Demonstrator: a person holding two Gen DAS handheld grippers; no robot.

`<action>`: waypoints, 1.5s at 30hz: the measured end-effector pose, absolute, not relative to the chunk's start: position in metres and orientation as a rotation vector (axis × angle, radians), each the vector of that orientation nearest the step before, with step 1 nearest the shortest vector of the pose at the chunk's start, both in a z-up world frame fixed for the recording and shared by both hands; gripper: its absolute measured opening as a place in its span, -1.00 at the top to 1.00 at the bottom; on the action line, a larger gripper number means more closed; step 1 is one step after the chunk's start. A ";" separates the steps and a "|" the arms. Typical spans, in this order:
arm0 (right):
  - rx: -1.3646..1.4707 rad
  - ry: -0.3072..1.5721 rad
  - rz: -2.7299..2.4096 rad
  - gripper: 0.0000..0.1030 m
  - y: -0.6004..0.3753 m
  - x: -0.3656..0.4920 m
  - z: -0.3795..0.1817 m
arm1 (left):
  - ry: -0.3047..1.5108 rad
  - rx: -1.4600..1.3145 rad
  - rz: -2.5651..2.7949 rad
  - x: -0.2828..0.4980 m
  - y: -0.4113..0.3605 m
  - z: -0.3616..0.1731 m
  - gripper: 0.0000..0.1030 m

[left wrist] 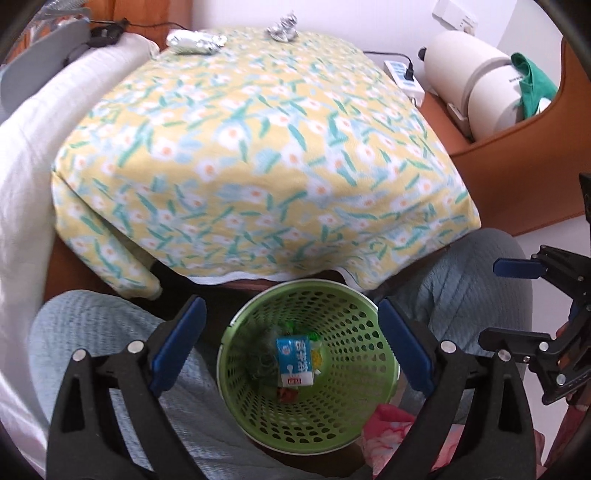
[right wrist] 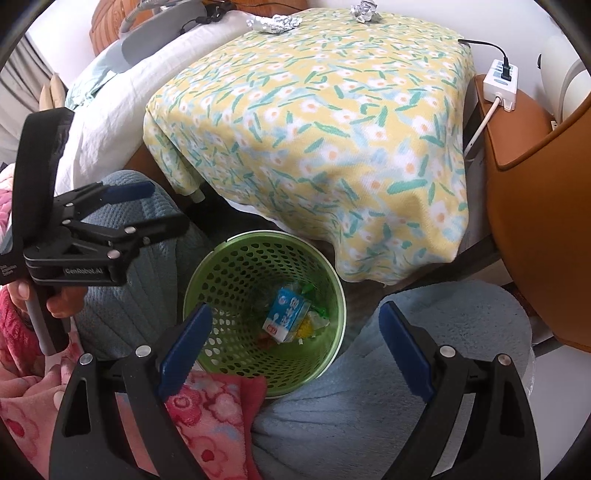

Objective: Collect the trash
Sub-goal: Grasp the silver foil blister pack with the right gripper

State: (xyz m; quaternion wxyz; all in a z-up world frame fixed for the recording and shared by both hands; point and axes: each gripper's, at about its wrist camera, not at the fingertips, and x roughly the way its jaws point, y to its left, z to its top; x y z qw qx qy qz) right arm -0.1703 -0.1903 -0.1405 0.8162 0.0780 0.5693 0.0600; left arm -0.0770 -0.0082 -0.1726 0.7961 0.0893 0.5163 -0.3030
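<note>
Writing on the left tool: "GenRobot.AI" is printed in white on the black body of the left gripper (right wrist: 155,210), as seen from the right wrist view; a smaller white label at the tool's far left edge is too small to be read.
Left gripper (left wrist: 291,343): the jaws are spread wide and nothing is held between the blue pads; no pad is seen touching anything. The basket opening is framed between the two fingers.
Hand on the left tool: a hand (right wrist: 55,299) is wrapped around the handle at the left edge of the right wrist view.
Green basket (left wrist: 334,308): a perforated round basket is seen from above, between the person's knees, just below the hanging edge of the cloth.
Milk carton (left wrist: 293,361): a small blue and white carton is lying on top of other scraps in the basket bottom. Large white characters and a red patch are printed on it, but they cannot be read with certainty.
Flowered cloth (left wrist: 258,147): a yellow cloth with white flowers and green leaves is draped over the table.
Foil pieces: a flattened foil wrapper (left wrist: 194,41) and a crumpled foil ball (left wrist: 282,28) are lying at the far edge of the cloth, near each other but apart.
Right gripper (right wrist: 295,345): the jaws are spread wide and empty, held over the basket's near rim and touching nothing.
Power strip (right wrist: 502,83): a white strip with a black plug in it is resting on the brown surface at the right.
</note>
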 end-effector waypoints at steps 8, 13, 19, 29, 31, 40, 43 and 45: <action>0.168 1.200 0.142 -0.77 -0.185 -0.164 -0.137 | 1.078 0.177 -0.611 -0.073 0.001 -0.158 -0.78; 0.173 1.153 0.153 -0.77 -0.182 -0.149 -0.124 | 1.042 0.173 -0.574 -0.057 0.005 -0.145 -0.85; 0.152 1.040 0.154 -0.92 -0.183 -0.108 -0.095 | 0.971 0.153 -0.524 -0.011 0.004 -0.117 -0.85; 0.211 0.943 0.108 -0.95 -0.211 0.013 -0.065 | 0.939 -0.001 -0.402 0.092 0.000 -0.086 -0.85; 0.170 0.943 0.149 -0.95 -0.209 0.050 -0.064 | 0.939 -0.011 -0.395 0.109 0.002 -0.087 -0.85; -0.019 0.983 0.369 -0.95 -0.185 0.188 -0.087 | 0.955 0.052 -0.411 0.160 0.003 -0.099 -0.85; -0.127 1.012 0.460 -0.95 -0.164 0.234 -0.102 | 0.947 0.069 -0.415 0.172 0.004 -0.100 -0.85; -0.153 1.029 0.497 -0.95 -0.158 0.248 -0.110 | 0.939 0.073 -0.417 0.178 0.005 -0.100 -0.85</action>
